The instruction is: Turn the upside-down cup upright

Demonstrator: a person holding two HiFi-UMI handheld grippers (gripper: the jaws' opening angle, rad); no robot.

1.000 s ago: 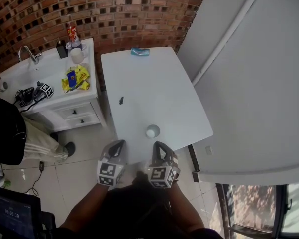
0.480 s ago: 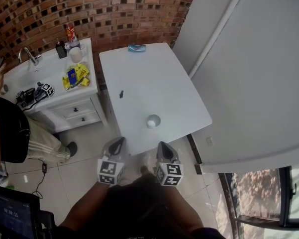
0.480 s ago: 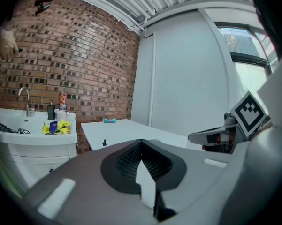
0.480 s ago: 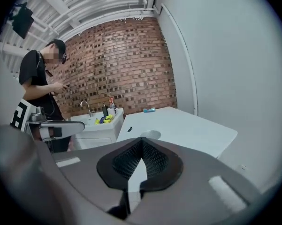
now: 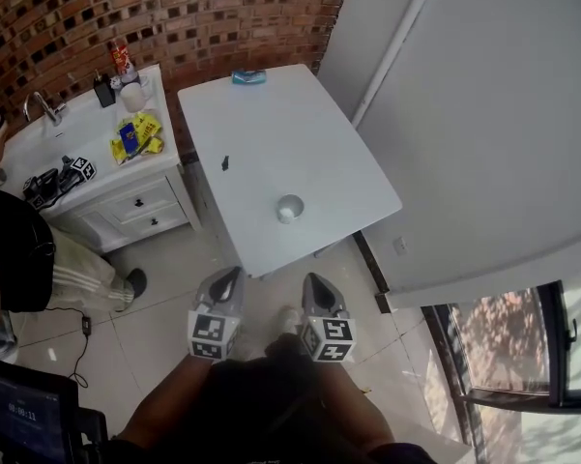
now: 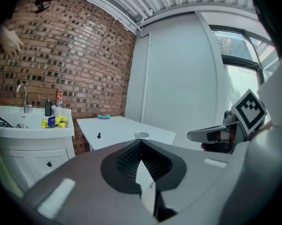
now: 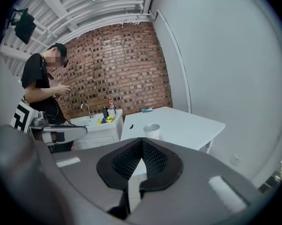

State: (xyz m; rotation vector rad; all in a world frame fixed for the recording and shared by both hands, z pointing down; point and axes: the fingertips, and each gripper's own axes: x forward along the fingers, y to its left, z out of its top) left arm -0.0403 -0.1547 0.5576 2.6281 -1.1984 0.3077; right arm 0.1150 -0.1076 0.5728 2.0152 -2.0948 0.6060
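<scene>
White cup (image 5: 290,208) stands rim-up near the front edge of the worktop (image 5: 271,124). Left claw (image 5: 232,275) and right claw (image 5: 308,279), both closed and empty, have backed away over the floor, well clear of the cup. Judgement: task complete, 0 steps remaining.

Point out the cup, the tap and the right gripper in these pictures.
cup (image 5: 290,209): head view, on its top face.
tap (image 5: 39,106): head view, on the curved spout.
right gripper (image 5: 311,282): head view, at the tips of its jaws.
</scene>
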